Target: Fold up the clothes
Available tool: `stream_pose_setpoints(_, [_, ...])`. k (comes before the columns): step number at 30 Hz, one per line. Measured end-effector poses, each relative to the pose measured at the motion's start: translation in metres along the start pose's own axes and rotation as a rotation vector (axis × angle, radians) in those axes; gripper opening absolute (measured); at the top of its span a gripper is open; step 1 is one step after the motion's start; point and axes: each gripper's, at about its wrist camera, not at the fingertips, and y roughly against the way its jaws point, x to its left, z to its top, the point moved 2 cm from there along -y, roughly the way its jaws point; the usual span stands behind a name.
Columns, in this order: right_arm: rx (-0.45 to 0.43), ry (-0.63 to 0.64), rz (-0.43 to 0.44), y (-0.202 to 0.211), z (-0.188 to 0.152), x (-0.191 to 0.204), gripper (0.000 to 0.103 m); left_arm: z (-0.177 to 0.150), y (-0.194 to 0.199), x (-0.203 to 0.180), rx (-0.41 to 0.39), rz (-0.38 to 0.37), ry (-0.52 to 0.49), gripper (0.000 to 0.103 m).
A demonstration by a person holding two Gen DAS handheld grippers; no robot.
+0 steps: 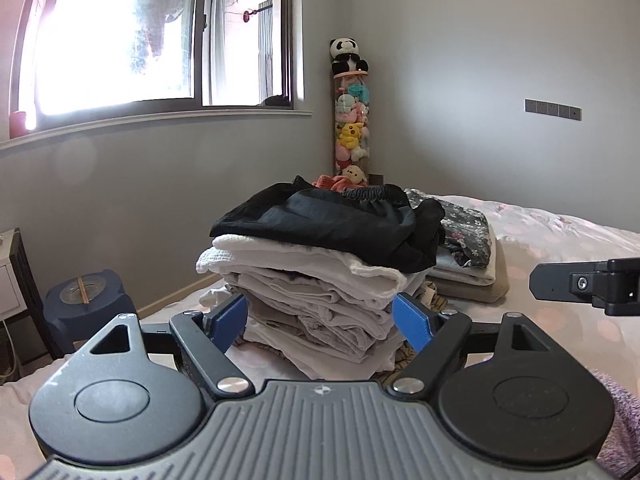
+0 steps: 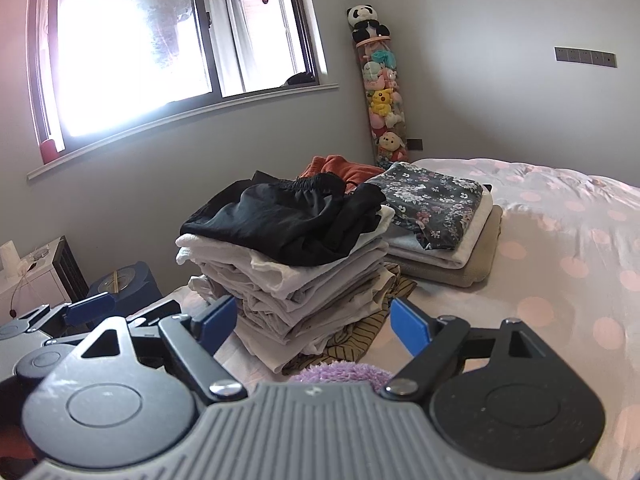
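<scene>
One bed (image 2: 560, 240) with a pale cover dotted in pink is filling the right and near ground of both views; its far and right edges are running out of frame. Two stacks of folded clothes are resting on it. The tall stack (image 2: 304, 272), nearer and to the left, is carrying one black garment (image 2: 288, 216) with an elastic waistband on white and grey layers too many and too crumpled to count, with a striped piece partly hidden beneath it. The low stack (image 2: 444, 236), just beside it to the right and farther off, is showing three or four layers under a dark floral piece (image 2: 436, 196). An orange garment (image 2: 340, 166) is lying mostly hidden behind both. A lilac fuzzy item (image 2: 340, 372) is peeping over the right claw's body, largely cut off.

The left claw (image 1: 320, 320) and the right claw (image 2: 308, 320) are each standing wide and holding nothing, framing the base of the tall stack without touching it. No writing is legible.
</scene>
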Motion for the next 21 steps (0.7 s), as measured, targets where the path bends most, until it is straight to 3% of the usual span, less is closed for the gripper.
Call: stream_pose_setpoints(21, [0.018, 0.027, -0.001, -0.0018, -0.0083, 0.0106, 0.088, 0.0001, 0.0030, -0.0051, 0.059, -0.049, -0.013, 0.080])
